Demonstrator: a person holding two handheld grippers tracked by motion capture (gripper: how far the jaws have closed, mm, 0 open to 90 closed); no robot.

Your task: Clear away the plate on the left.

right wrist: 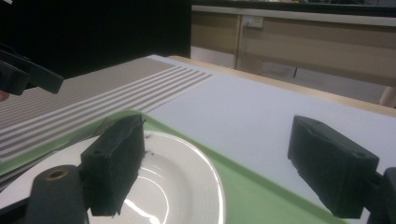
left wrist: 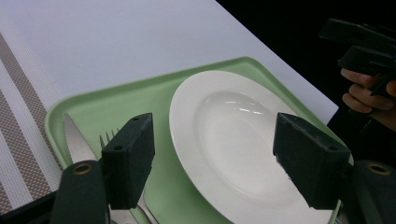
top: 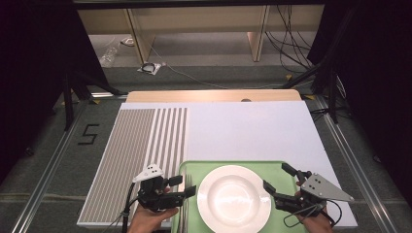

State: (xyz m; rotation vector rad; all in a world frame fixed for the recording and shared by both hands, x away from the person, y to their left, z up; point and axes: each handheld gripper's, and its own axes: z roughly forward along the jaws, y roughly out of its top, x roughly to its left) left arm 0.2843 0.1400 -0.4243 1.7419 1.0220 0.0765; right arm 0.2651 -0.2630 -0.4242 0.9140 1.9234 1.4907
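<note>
A white table (top: 252,126) carries a striped mat (top: 136,150) at its left and a green tray (top: 233,165) at the near edge. A round white plate (top: 234,198) sits in the middle of the tray, between the two hand-held grippers. The left gripper (top: 187,187) hovers at the tray's left rim, jaws wide and empty, pointing right toward the plate; a knife (left wrist: 74,140) and fork (left wrist: 108,139) lie on the tray under it, long axes running away from the person, just left of the plate. The right gripper (top: 277,182) hangs over the tray's right part, jaws wide and empty, pointing left at the plate's rim. Both sit close to the plate; nothing stands between, though the cutlery crowds the left side
</note>
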